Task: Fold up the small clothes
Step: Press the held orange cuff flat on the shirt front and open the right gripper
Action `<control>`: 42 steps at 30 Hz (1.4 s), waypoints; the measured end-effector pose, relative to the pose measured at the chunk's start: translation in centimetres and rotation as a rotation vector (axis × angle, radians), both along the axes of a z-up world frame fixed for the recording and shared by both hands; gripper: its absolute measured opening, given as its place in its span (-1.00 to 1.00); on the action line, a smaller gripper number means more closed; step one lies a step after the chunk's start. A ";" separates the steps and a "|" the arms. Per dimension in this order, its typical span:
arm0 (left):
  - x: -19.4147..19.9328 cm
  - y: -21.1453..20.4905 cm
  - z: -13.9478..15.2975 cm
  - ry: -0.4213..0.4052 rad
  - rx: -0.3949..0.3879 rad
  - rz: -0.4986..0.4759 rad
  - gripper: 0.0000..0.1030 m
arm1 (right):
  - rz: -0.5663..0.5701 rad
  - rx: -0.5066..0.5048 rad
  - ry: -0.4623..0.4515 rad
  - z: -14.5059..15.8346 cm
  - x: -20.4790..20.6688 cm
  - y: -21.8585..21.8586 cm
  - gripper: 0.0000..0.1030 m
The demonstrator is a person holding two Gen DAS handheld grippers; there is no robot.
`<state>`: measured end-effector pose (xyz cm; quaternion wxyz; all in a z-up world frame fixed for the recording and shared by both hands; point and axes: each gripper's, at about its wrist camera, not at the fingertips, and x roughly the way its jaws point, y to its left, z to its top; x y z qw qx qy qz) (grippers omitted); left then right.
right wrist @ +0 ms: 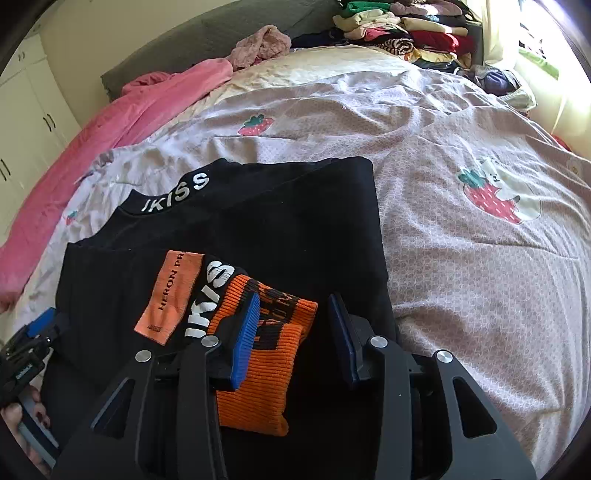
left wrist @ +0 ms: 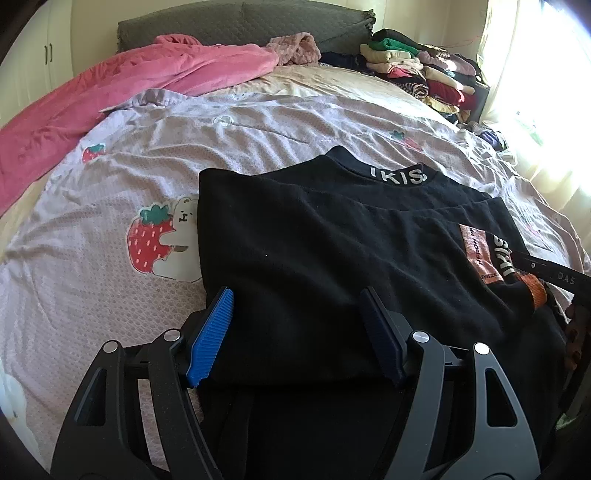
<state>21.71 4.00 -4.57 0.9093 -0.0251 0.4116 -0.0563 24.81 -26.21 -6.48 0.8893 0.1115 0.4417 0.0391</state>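
A black sweatshirt [left wrist: 314, 236] with white lettering on its collar lies partly folded on the bed, its sleeves folded across the body. It also shows in the right wrist view [right wrist: 295, 229], with an orange patch and an orange ribbed cuff [right wrist: 266, 380]. My left gripper [left wrist: 299, 332] is open, its blue pads apart over the sweatshirt's near left edge. My right gripper [right wrist: 295, 343] is open, its pads on either side of the orange cuff. The right gripper shows at the right edge of the left wrist view [left wrist: 546, 273].
The bed cover [left wrist: 110, 206] is pale lilac with strawberry prints. A pink blanket [left wrist: 122, 96] lies at the far left. A stack of folded clothes [left wrist: 417, 70] stands at the far right by a bright window. A grey headboard [left wrist: 240, 22] is behind.
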 end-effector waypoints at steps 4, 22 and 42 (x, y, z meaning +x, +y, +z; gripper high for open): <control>0.1 0.4 0.0 0.007 -0.022 0.007 0.21 | -0.026 0.004 -0.012 0.2 -0.8 -0.3 -0.23; -0.2 3.9 1.6 -0.033 -0.143 0.098 0.21 | 0.016 -0.082 -0.179 3.8 -2.0 0.6 -0.88; 0.0 0.0 -0.5 0.045 -0.025 0.007 0.20 | 0.039 -0.090 -0.183 5.7 -3.8 1.7 -0.47</control>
